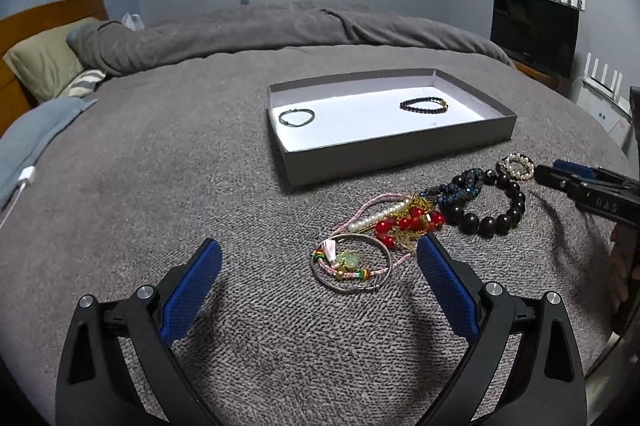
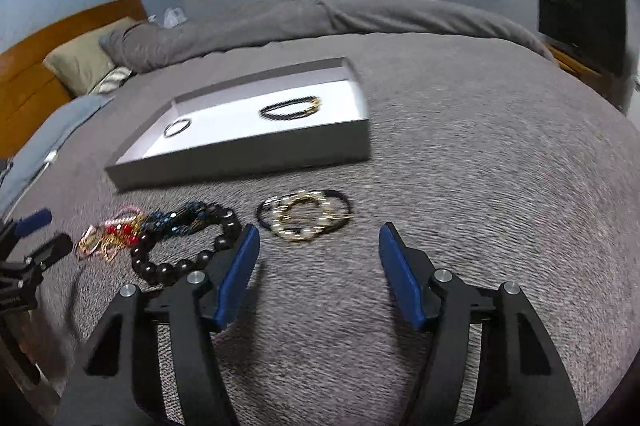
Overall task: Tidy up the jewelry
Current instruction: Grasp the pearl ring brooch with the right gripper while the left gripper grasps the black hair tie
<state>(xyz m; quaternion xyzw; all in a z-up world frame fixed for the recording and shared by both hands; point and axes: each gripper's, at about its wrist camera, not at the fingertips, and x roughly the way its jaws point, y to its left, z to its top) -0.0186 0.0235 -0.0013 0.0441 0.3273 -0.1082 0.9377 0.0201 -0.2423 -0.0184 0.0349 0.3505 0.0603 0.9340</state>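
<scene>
The right gripper [image 2: 318, 238] has its jaws partly apart with nothing between the blue pads; they hang just short of the pearl-and-gold bracelet [image 2: 304, 220], which lies in front of the gray tray [image 2: 240, 162], on the near side of its front wall. A thin black band rings that bracelet, so a careless pinch would probably catch both. The left gripper [image 1: 318, 254] stands wide, also empty, its pads flanking the silver bangle [image 1: 351, 268] and the pink cord with its green charm, without touching either.

How these will handle, as I judge it: the beaded pieces are light and limp, likely to sag and swing once lifted, and round beads may slip on a flat pad. Best to take one side of the loop across the strand, pressing lightly into the soft blanket [image 1: 200, 186]. The bangle looks stiff and thin; grip it across the wire, where it lies clear of the cord.

Further out from the tray, left of the pearl bracelet, lie the large dark-bead bracelet [image 2: 184, 258], a blue beaded strand [image 1: 456, 188] and a tangle of red beads [image 1: 404, 224], gold chain and pearls; that knot may drag neighbours along. Inside the tray rest a dark beaded bracelet [image 1: 424, 105] toward its right end and a thin dark ring-shaped band [image 1: 297, 117] toward its left, well apart.
</scene>
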